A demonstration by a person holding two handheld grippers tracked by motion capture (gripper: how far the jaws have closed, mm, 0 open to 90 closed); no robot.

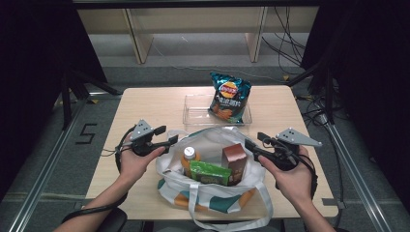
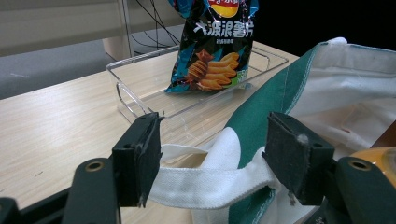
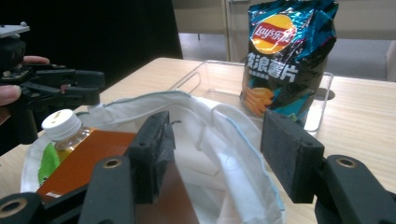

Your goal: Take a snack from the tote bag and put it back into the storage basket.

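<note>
The left gripper view shows the bag's strap (image 2: 205,184) between open pads (image 2: 137,158).

Each tool was matte black — the left tool (image 1: 167,140) and the right tool (image 1: 251,145) both carried a grey three-cornered plate on top and trailed a black cable. Their jaws ended in flat, dark, slightly scuffed pads (image 2: 137,154), with brass-ringed screw holes in the arms behind. The person's forearms were bare — no sleeves or gloves.
</note>
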